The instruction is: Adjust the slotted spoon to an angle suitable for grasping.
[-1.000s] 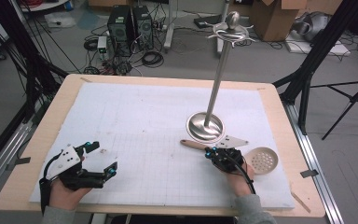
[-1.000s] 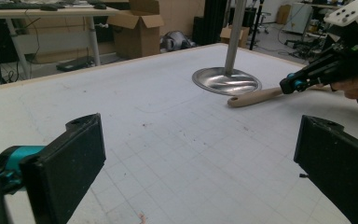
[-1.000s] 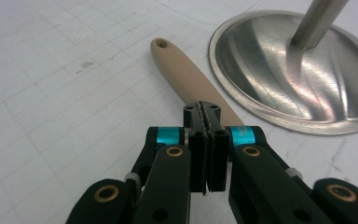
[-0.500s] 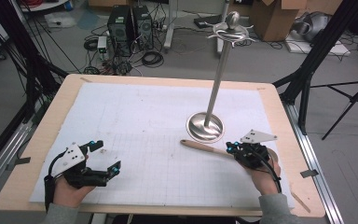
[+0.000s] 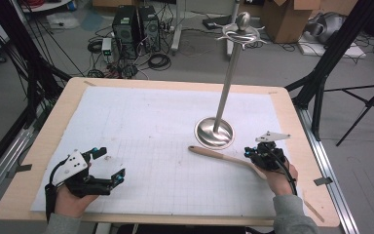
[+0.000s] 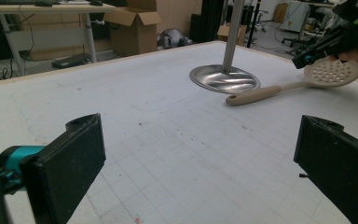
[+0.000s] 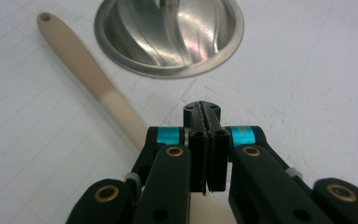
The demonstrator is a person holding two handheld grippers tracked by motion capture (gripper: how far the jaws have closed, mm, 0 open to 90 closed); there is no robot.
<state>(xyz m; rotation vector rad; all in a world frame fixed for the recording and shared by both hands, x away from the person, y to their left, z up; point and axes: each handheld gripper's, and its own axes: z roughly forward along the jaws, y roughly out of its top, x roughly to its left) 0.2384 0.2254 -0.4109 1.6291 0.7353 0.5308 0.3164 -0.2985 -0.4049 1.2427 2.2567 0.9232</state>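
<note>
We see the right gripper near the right edge of the table, its jaws pressed flat together with nothing between the pads, as the right gripper view shows plainly. It hovers over the slotted spoon, whose pale handle lies on the white gridded mat and points toward the round steel base of the stand. In the left gripper view the spoon's perforated head sits right under the right gripper; whether the closed tips touch it we cannot tell. From above, the head is hidden beneath that gripper and hand.

The left gripper rests at the near left of the mat with its jaws spread wide, holding nothing, well apart from the spoon. In its own view both pads are cut off by the frame's lower edge.

The stand's top hooks reach past the table's far edge; its pole is cut off in both gripper views.
</note>
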